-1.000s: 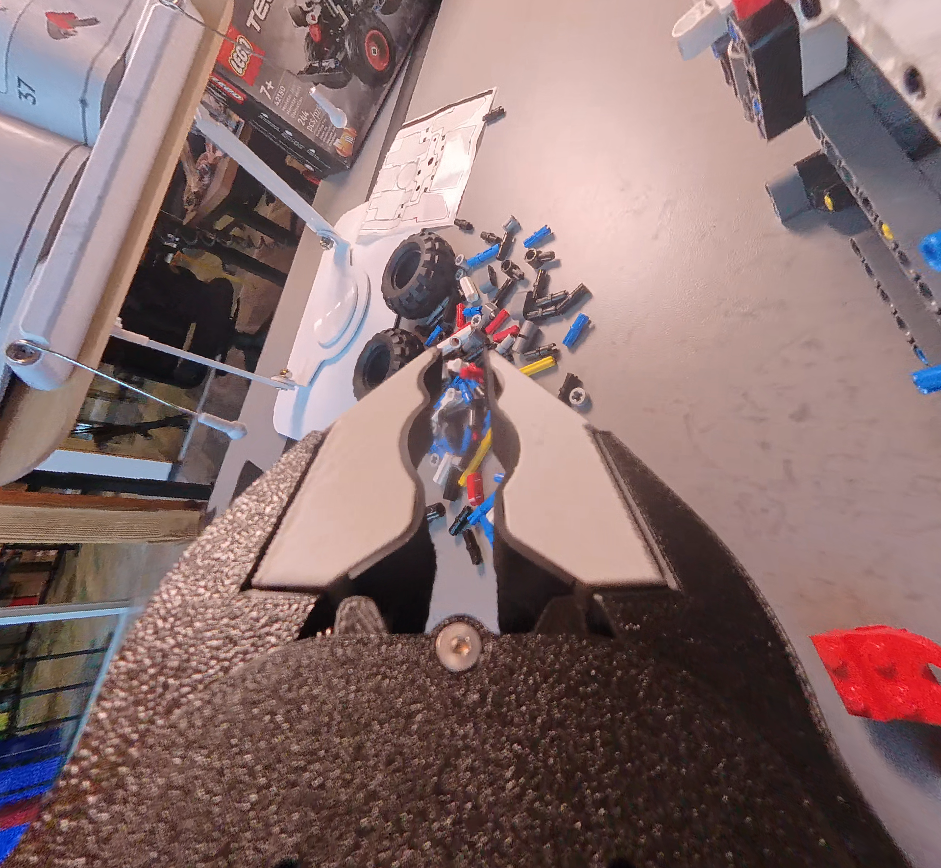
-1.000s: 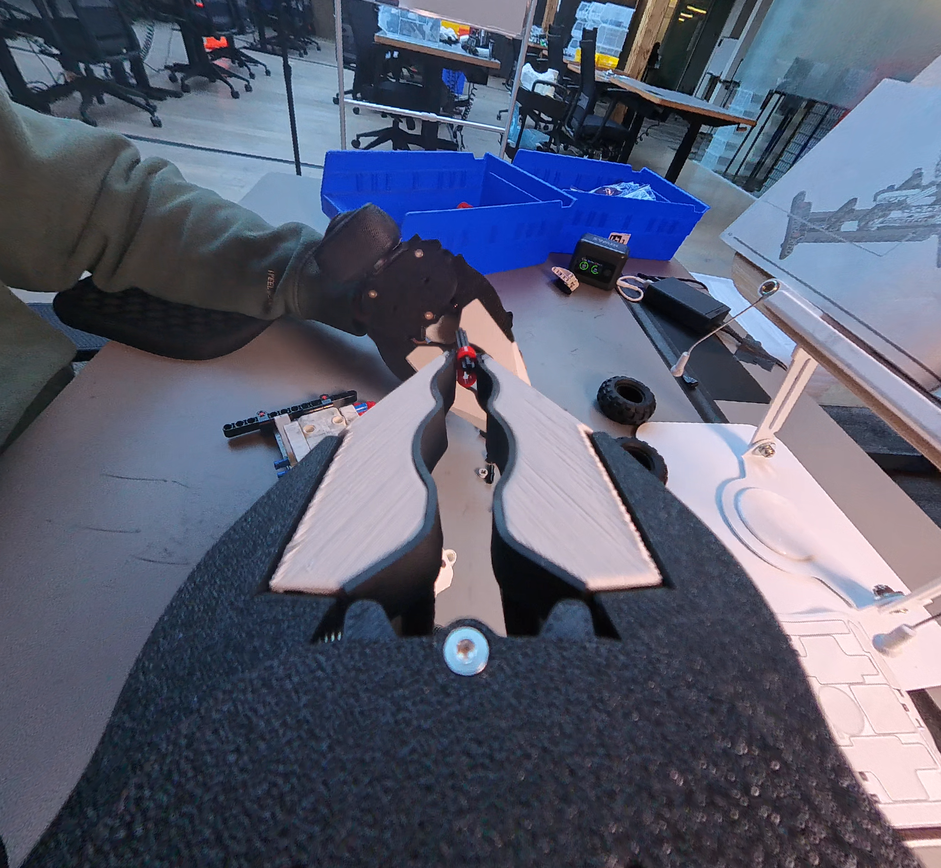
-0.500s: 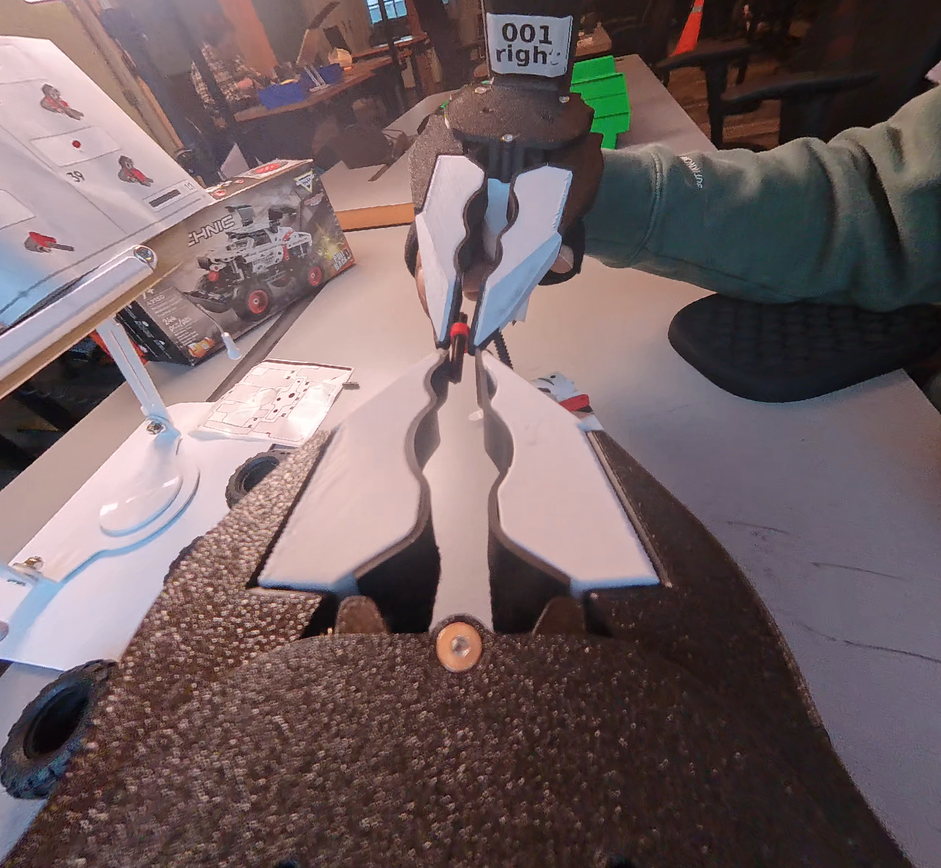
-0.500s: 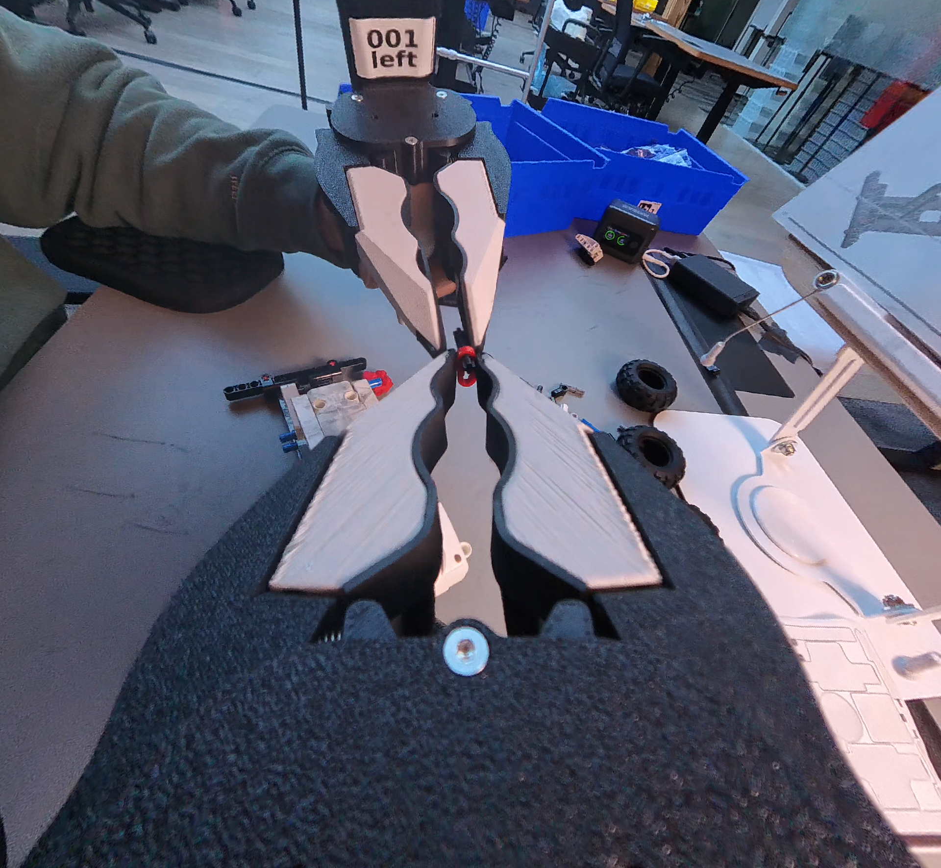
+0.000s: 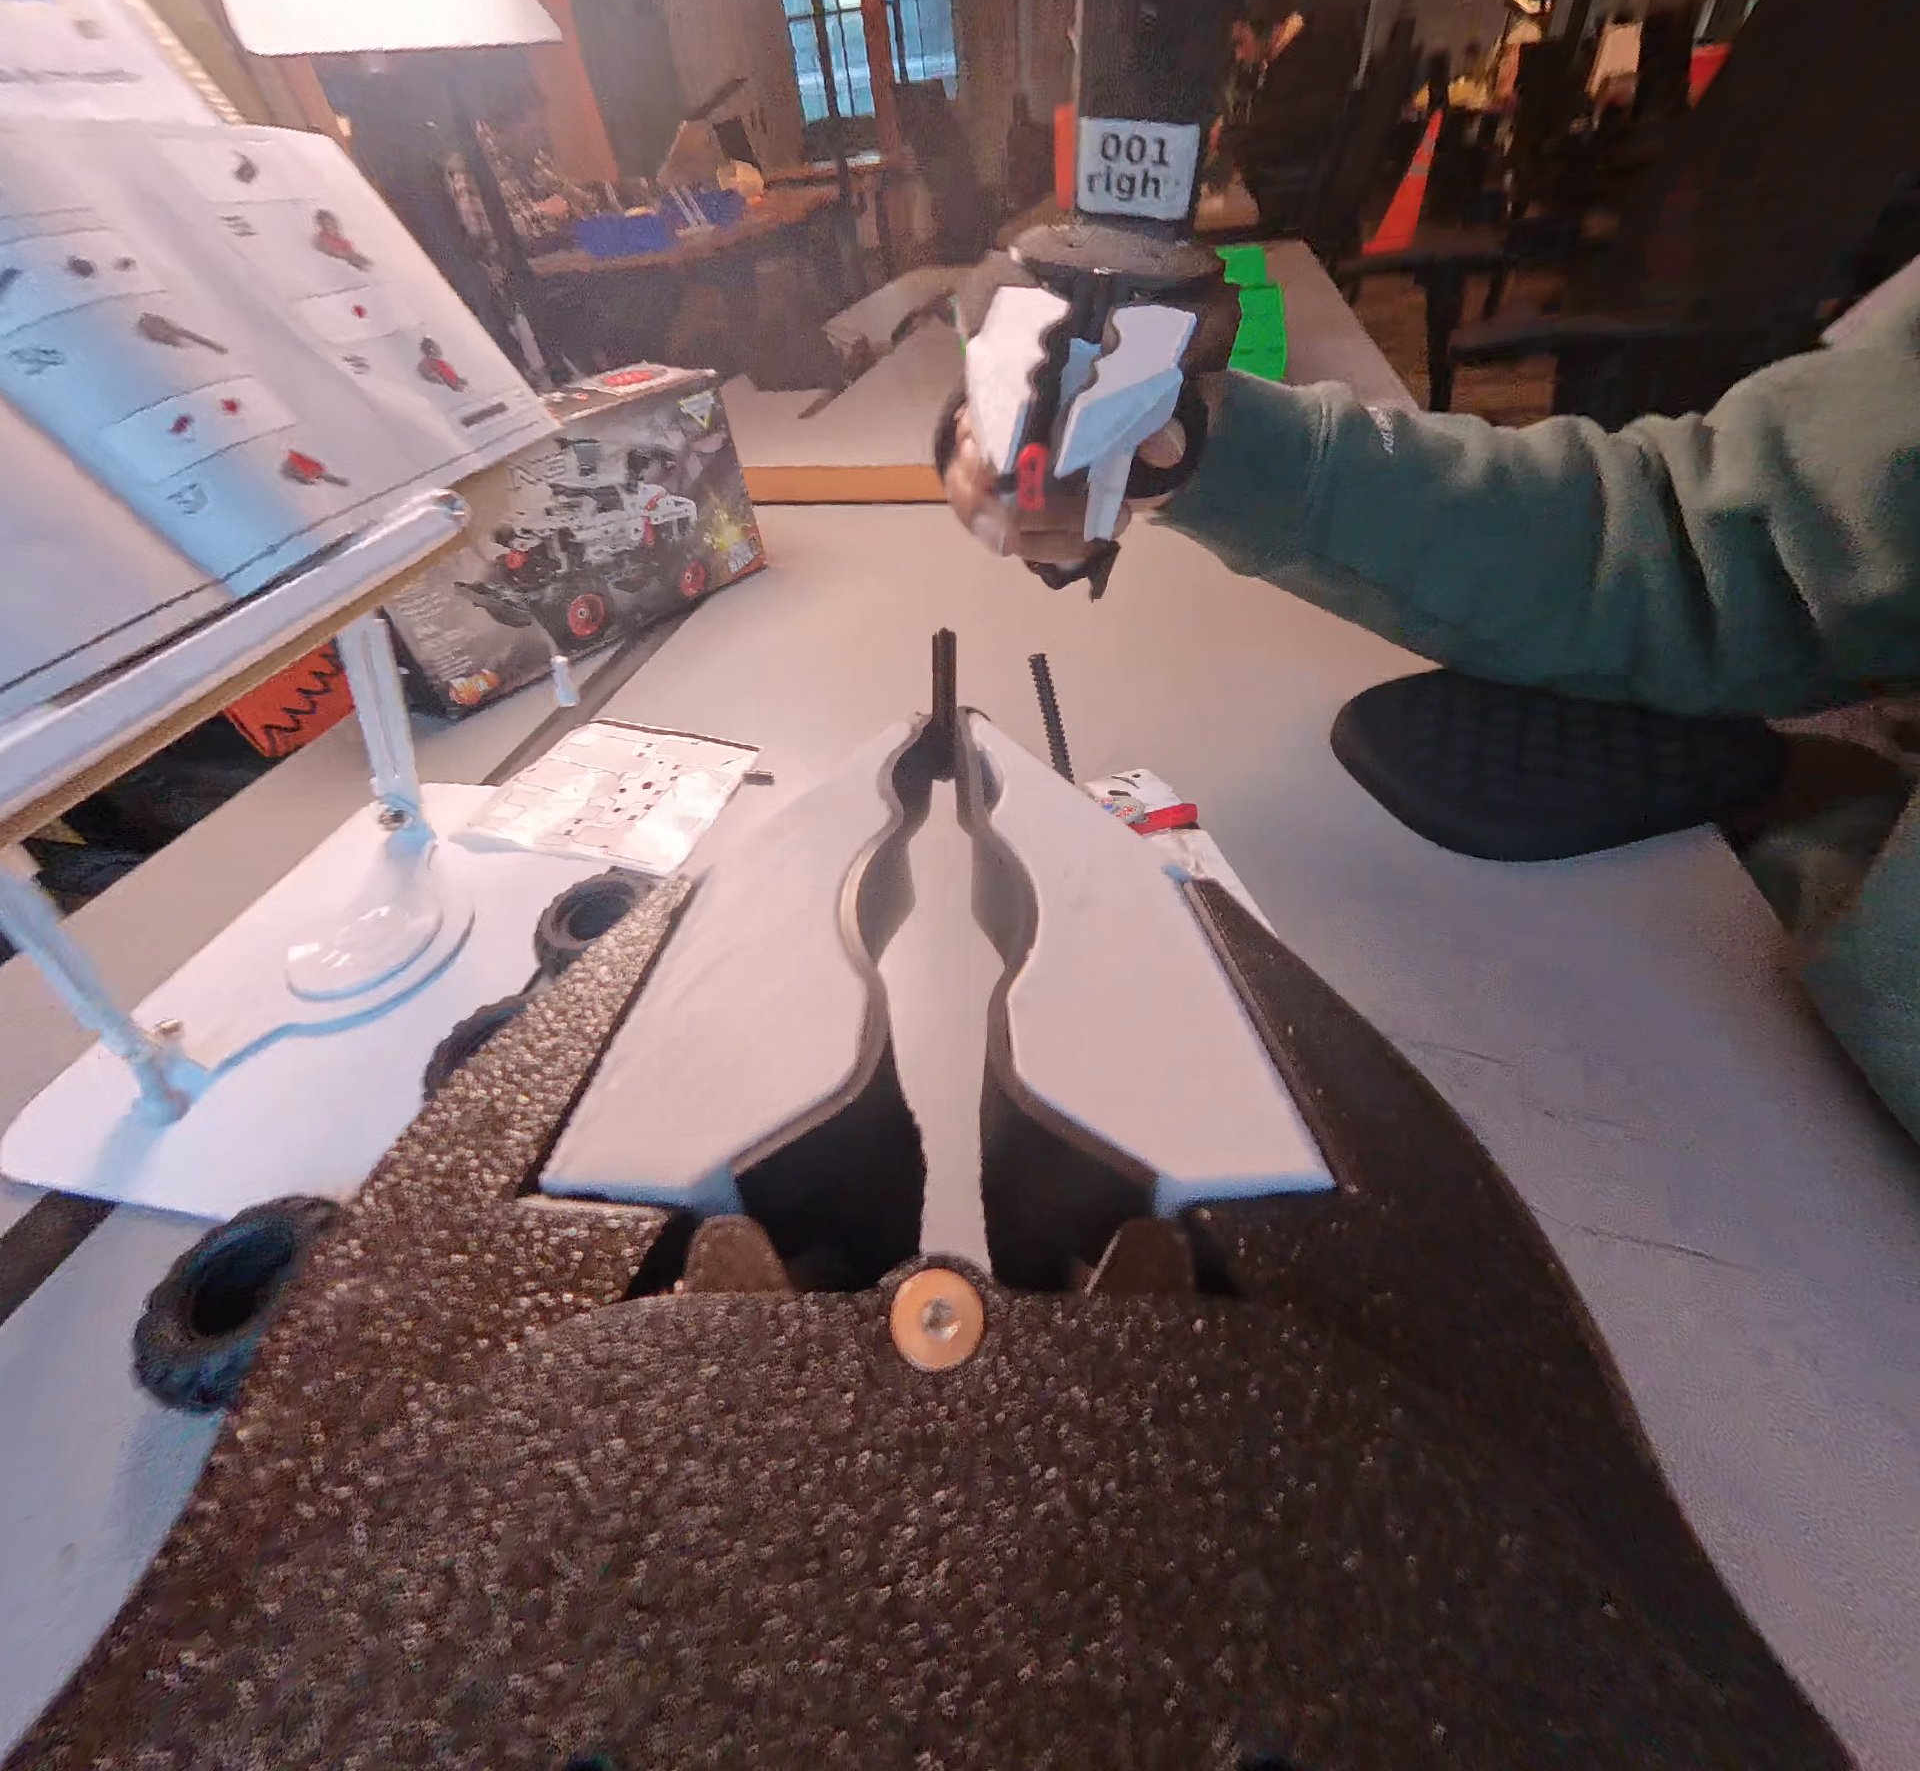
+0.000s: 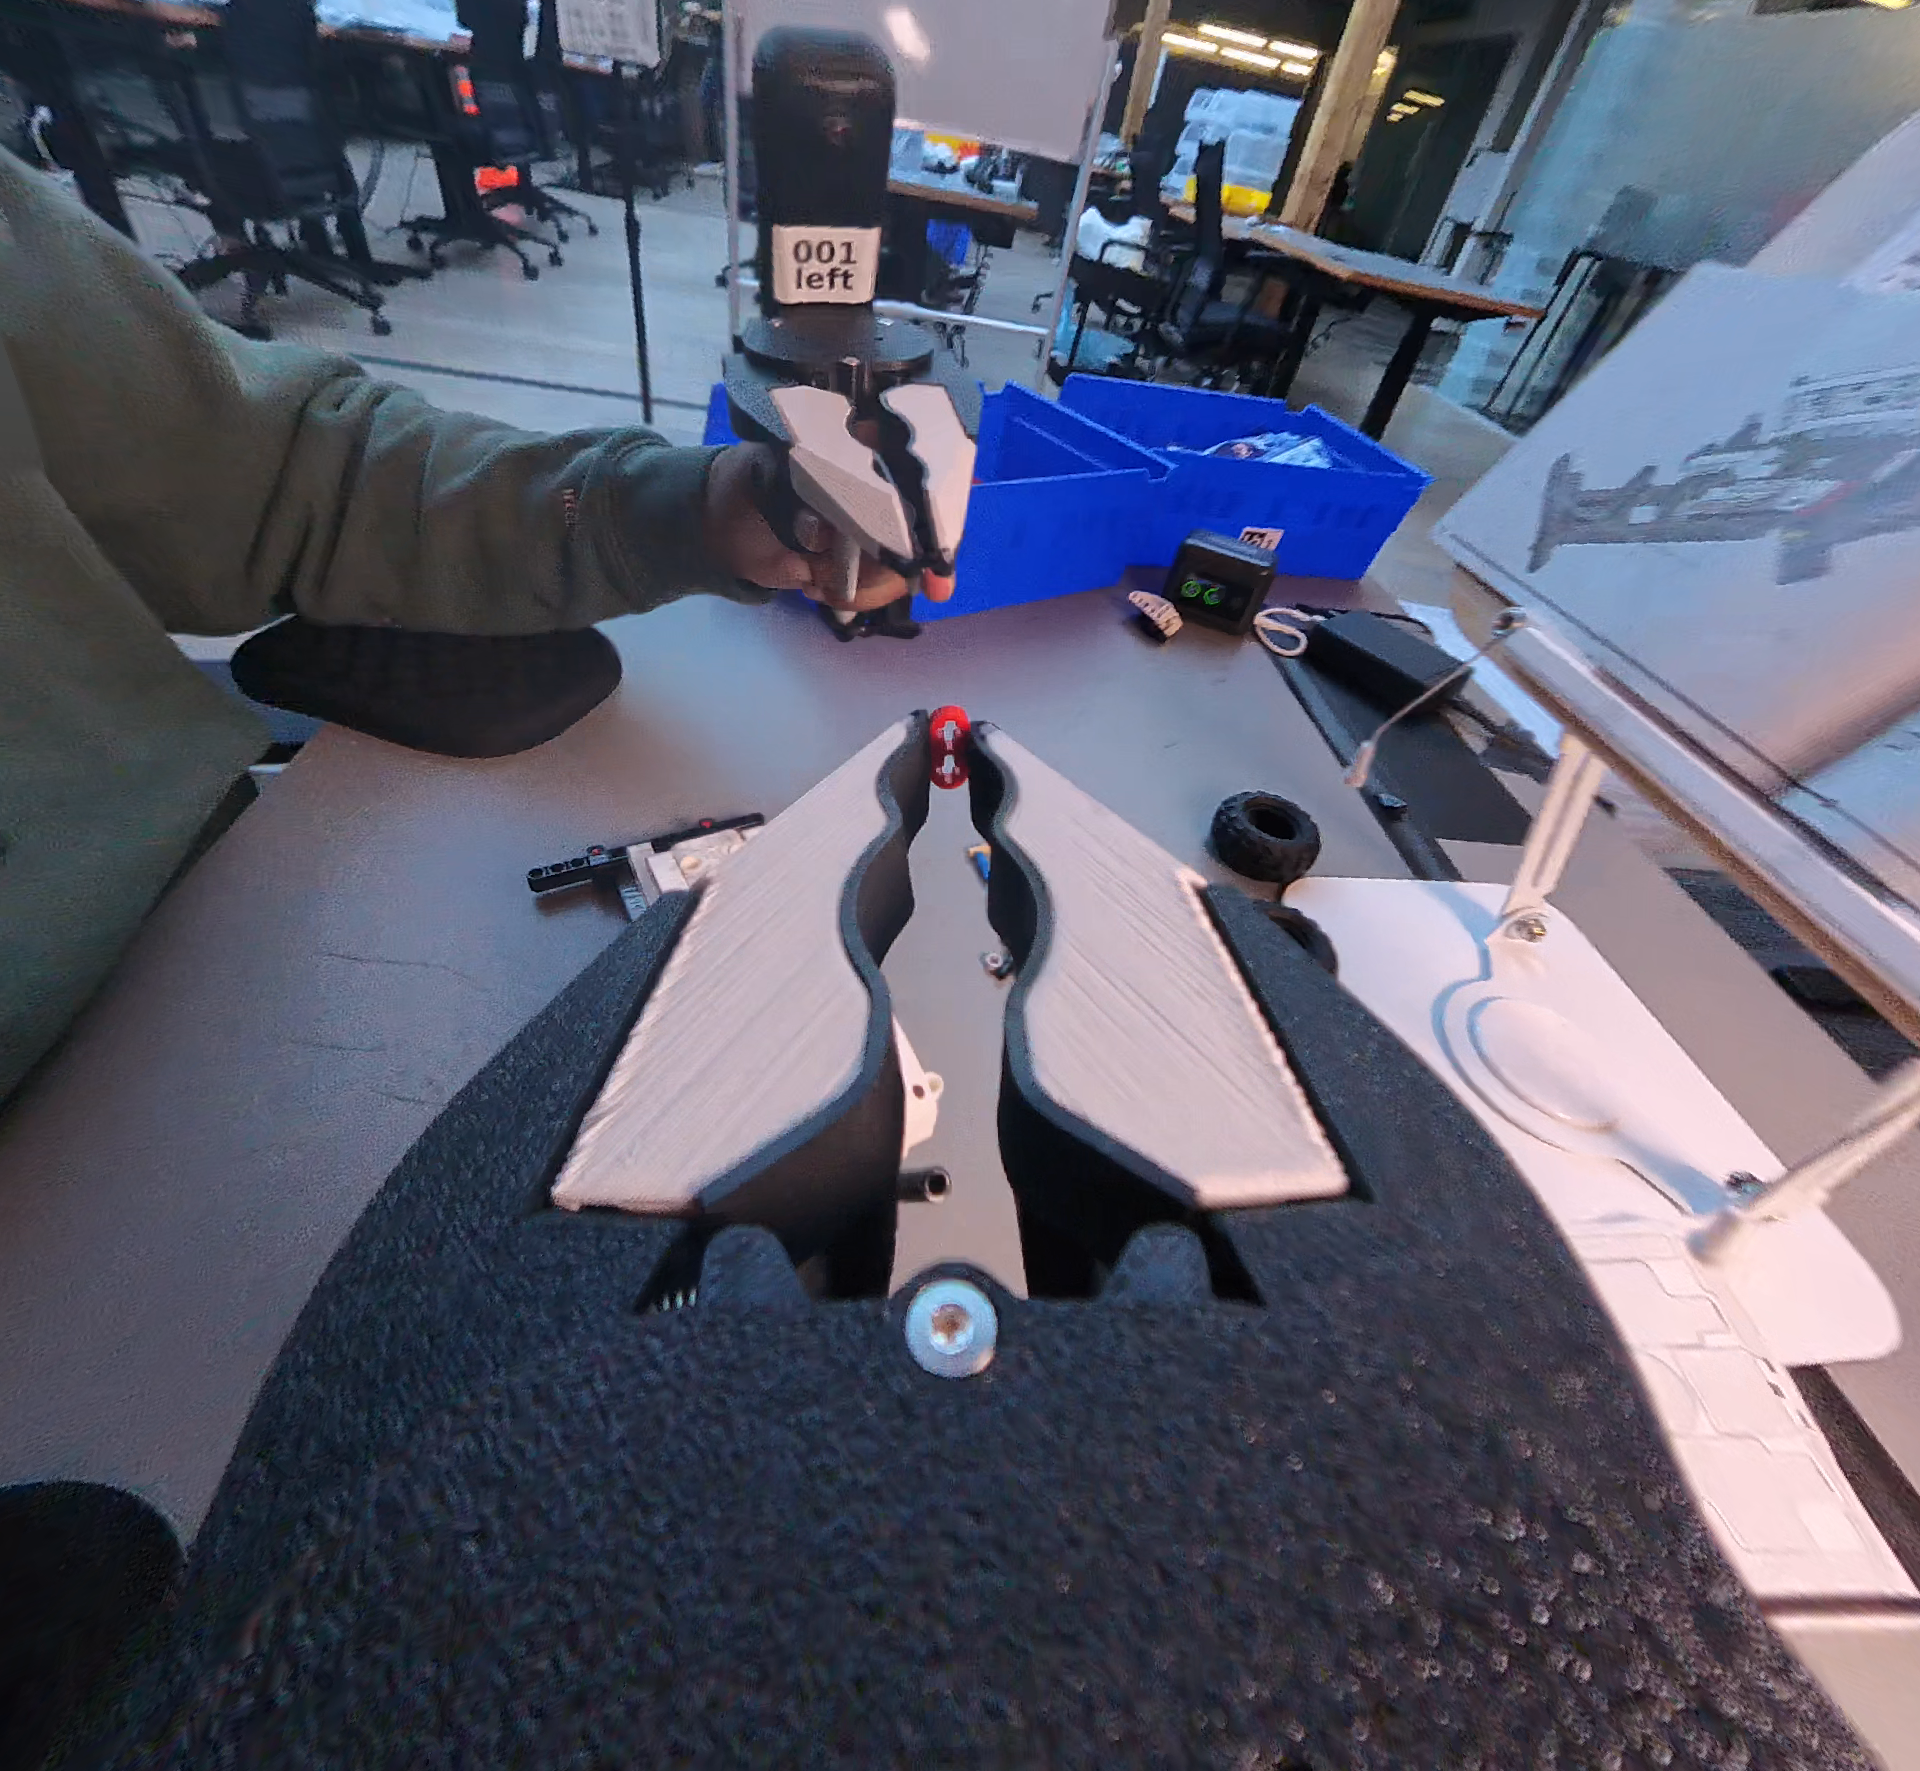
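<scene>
Where half a second ago the tips met, the small red two-hole connector (image 6: pixel 948 747) sits pinched in the right gripper (image 6: pixel 948 734), apart from the left gripper (image 5: pixel 943 734), clamped on a thin black axle (image 5: pixel 942 682) above the grey table (image 5: pixel 1455 994).

Lying on the grey table (image 6: pixel 312 942): two black tyres (image 6: pixel 1264 834), blue bins (image 6: pixel 1195 495), boxed kit (image 5: pixel 592 526), sticker sheet (image 5: pixel 623 791), booklet stand (image 5: pixel 343 942) standing alongside.
</scene>
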